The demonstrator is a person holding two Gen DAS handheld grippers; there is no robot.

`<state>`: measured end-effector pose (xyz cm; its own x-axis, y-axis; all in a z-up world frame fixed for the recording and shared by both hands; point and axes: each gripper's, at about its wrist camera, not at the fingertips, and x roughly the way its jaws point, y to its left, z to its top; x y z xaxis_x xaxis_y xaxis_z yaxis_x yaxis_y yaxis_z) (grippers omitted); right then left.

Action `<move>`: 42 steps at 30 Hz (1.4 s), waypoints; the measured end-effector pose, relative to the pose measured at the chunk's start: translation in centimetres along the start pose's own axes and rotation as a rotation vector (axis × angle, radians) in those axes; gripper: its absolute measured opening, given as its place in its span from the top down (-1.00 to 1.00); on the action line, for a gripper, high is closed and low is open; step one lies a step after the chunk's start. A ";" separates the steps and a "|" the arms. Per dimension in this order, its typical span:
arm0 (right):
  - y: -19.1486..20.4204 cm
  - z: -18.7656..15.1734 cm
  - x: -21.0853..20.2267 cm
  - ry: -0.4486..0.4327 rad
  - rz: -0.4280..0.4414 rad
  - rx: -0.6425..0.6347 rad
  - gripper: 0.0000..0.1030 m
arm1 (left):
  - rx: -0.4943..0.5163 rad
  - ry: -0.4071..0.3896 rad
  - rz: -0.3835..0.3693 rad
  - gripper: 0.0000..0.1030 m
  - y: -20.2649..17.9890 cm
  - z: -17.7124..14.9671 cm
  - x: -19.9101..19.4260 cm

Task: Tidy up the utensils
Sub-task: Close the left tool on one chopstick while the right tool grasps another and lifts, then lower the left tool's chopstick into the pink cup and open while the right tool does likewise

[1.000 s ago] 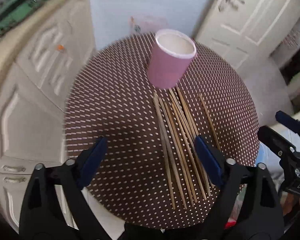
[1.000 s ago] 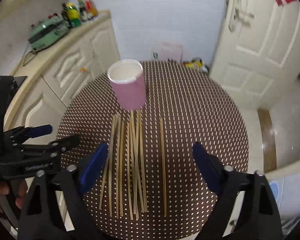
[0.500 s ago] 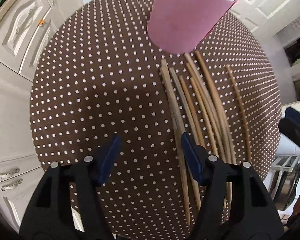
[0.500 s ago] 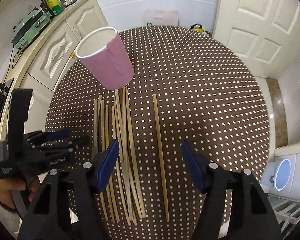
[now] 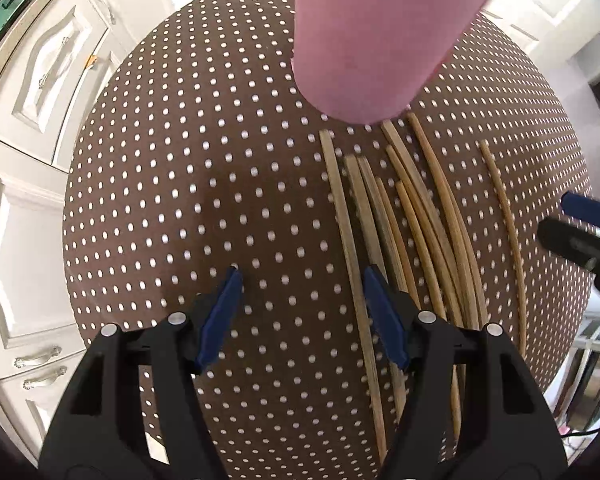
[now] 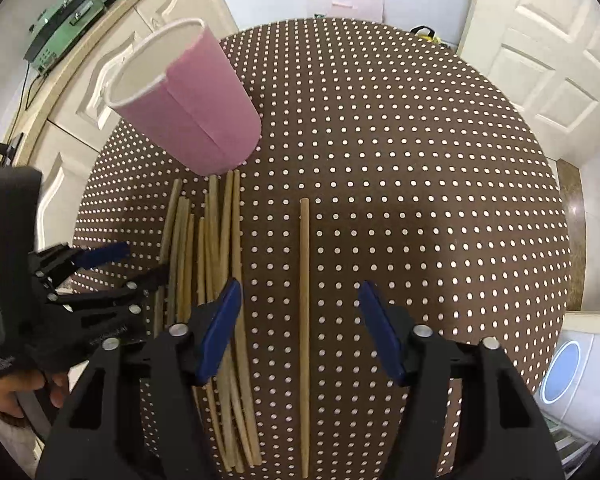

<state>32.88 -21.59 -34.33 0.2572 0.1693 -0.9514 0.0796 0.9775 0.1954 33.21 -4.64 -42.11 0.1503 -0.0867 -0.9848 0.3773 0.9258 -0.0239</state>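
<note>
Left wrist view: round brown table with white polka dots [image 5: 180, 200], pink paper cup with white rim [image 5: 372, 36] upright at far side, cluster of thin wooden chopsticks [image 5: 420, 232] lying roughly parallel just in front of cup base, one single wooden chopstick [image 5: 508, 232] apart to the right of the cluster. Left gripper [image 5: 300, 284] pointing down over table, blue-padded jaws spread, leftmost stick of cluster passing between them near right pad, no pad pressing on it. Tip of right gripper [image 5: 580, 224] at right edge; white panelled cabinets [image 5: 28, 160] at left. Right wrist view: same cup [image 6: 188, 100] at upper left, cluster [image 6: 216, 260] below it, single chopstick [image 6: 304, 320] running lengthwise between jaws of right gripper [image 6: 300, 292], jaws closing, pads apart from stick on both sides. Left gripper [image 6: 112, 268] over left part of cluster, hand [image 6: 8, 392] on its handle at lower left. White panelled door [image 6: 540, 60] at upper right.
</note>
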 end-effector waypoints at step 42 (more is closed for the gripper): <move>2.2 7.0 -8.3 -0.201 0.177 -0.035 0.91 | -0.020 -0.295 -0.282 0.89 3.1 8.2 -15.4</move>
<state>37.69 -21.73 -24.34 0.4508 0.3130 -0.8359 -0.0163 0.9392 0.3429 39.60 -3.46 -25.62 0.3007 -0.4372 -0.8476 0.4237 0.8574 -0.2920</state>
